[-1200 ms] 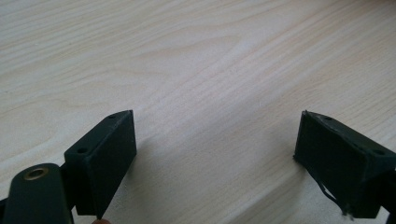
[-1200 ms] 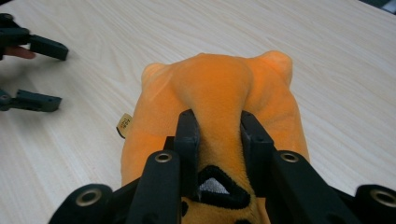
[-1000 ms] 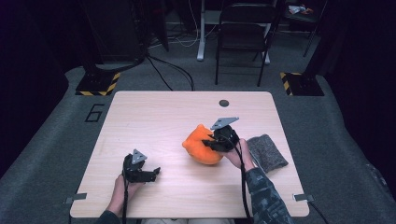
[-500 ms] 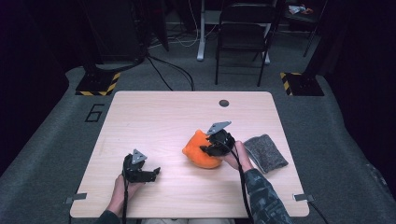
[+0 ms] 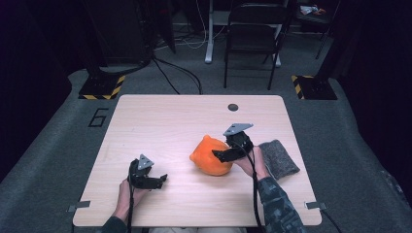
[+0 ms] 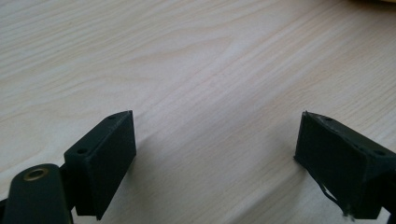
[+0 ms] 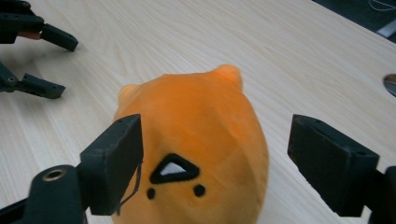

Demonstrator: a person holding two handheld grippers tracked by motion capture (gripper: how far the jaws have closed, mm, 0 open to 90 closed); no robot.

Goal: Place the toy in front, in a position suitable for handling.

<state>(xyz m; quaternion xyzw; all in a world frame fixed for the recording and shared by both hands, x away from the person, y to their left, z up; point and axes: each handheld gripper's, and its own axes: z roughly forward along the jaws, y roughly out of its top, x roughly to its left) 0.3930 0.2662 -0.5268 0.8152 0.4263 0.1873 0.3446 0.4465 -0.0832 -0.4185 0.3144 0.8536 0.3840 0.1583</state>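
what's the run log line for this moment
right gripper: open, jaws astride orange plush toy | left gripper: open, idle over table

Both claws gape wide: the left claw [image 5: 158, 180] rests low near the tabletop's [image 5: 160, 121] front edge, the right claw [image 5: 221, 155] farther in.

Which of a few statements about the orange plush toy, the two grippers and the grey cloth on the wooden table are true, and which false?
1. The right gripper has its jaws open at the round orange plush toy. True.
2. The left gripper holds the toy. False: its jaws are open over bare light wooden table.
3. A folded grey cloth lies right of the toy. True.
4. The toy rests on the cloth. False: it sits on the table beside it.
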